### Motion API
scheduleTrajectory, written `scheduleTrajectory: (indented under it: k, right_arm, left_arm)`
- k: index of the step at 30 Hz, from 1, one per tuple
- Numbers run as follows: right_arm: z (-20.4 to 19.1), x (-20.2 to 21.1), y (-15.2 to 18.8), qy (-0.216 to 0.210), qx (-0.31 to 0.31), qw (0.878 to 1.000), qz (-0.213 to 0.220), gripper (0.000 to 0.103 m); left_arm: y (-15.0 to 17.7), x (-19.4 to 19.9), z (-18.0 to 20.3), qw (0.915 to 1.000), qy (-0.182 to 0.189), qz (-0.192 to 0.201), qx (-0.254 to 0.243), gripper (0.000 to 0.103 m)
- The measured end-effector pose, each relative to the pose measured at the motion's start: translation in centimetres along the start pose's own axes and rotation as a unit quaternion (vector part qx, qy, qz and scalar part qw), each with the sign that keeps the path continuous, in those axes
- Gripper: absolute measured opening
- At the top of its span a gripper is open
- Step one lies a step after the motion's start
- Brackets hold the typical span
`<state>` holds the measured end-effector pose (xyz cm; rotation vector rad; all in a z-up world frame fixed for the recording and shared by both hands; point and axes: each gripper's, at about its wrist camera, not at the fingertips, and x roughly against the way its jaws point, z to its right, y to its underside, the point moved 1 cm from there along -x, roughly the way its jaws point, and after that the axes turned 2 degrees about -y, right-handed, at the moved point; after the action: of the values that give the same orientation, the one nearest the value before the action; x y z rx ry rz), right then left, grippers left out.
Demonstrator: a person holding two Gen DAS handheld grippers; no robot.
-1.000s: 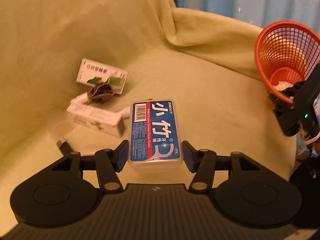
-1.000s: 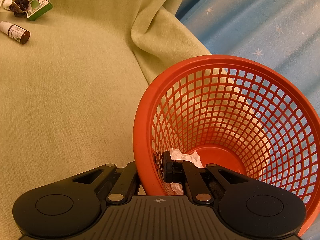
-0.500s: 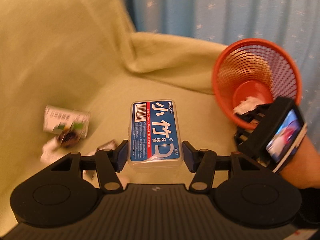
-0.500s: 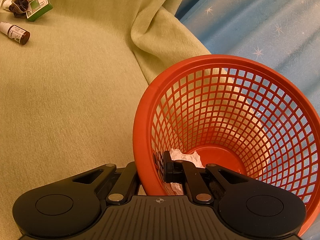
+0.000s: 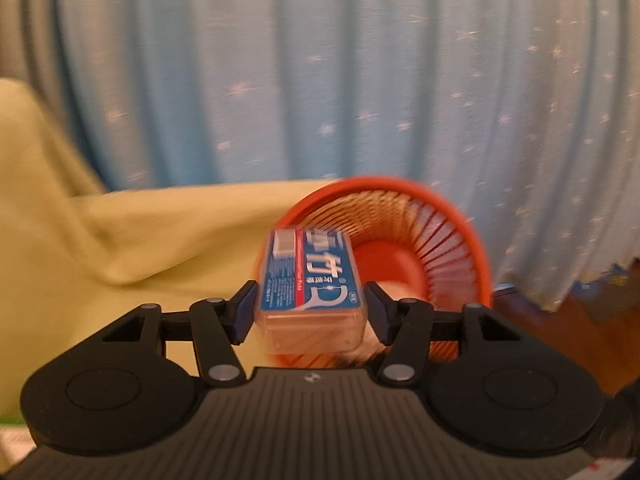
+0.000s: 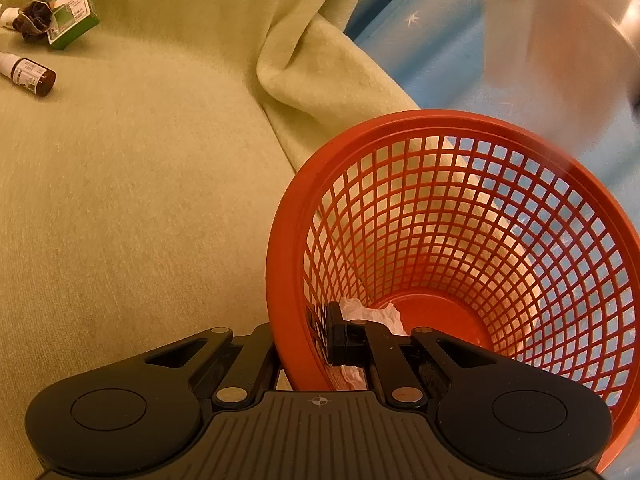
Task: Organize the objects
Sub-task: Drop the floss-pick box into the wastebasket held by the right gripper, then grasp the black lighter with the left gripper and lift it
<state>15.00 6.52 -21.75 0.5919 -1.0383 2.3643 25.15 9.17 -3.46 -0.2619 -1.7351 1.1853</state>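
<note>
A clear floss-pick box with a blue label [image 5: 310, 292] sits between the fingers of my left gripper [image 5: 310, 314], right in front of the mouth of the orange mesh basket [image 5: 460, 220]. The jaws are opening. The box is blurred and tipped forward, with slim gaps at both pads. My right gripper [image 6: 304, 340] is shut on the basket's near rim [image 6: 280, 264] and holds the basket [image 6: 440, 120] tilted on its side. A crumpled white tissue [image 6: 372, 312] lies inside near the bottom.
On the green sofa cover [image 6: 140, 200] at the far left lie a green-and-white box [image 6: 70, 16], a dark scrunchie [image 6: 34, 20] and a brown bottle [image 6: 30, 76]. A blue starred curtain [image 5: 320, 80] hangs behind. A blurred shape [image 6: 580, 40] passes above the basket.
My left gripper swung up and to the right, from the sofa seat to the basket's mouth, carrying the floss box. The box now tips forward between wider jaws. The right gripper kept still.
</note>
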Motion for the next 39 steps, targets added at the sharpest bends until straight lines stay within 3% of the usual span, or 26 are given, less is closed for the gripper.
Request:
scheduleTrajectory:
  k: [3, 6, 13, 17, 26, 31, 35, 39]
  right_arm:
    - [0.0, -0.2, -0.2, -0.001, -0.001, 1.000, 0.001, 0.001]
    - [0.1, -0.3, -0.4, -0.002, -0.005, 1.000, 0.001, 0.001]
    - [0.4, -0.5, -0.4, -0.005, -0.009, 1.000, 0.001, 0.001]
    - [0.4, -0.6, -0.5, -0.006, -0.011, 1.000, 0.001, 0.002]
    - [0.3, -0.2, 0.0, -0.005, -0.008, 1.000, -0.001, 0.002]
    - [0.2, 0.0, 0.2, -0.004, -0.003, 1.000, -0.002, 0.002]
    - [0.2, 0.3, 0.6, -0.003, 0.001, 1.000, -0.003, 0.002]
    - [0.1, 0.6, 0.8, -0.003, 0.004, 1.000, -0.003, 0.002]
  left_arm:
    - [-1.4, -1.8, 0.7, 0.9999, 0.004, 0.010, -0.005, 0.057]
    - [-1.0, -1.2, -0.2, 0.9996, -0.015, 0.020, 0.010, 0.057]
    - [3.5, 2.9, -6.2, 0.9903, -0.108, 0.012, 0.086, 0.057]
    - [7.2, 6.2, -9.7, 0.9766, -0.170, 0.002, 0.131, 0.058]
    - [14.8, 13.6, -14.5, 0.9340, -0.289, -0.044, 0.206, 0.061]
    - [18.8, 15.2, -15.5, 0.9171, -0.316, -0.067, 0.234, 0.061]
    - [21.5, 15.2, -15.3, 0.9074, -0.330, -0.088, 0.245, 0.061]
    - [24.2, 14.6, -15.1, 0.8926, -0.351, -0.106, 0.263, 0.061]
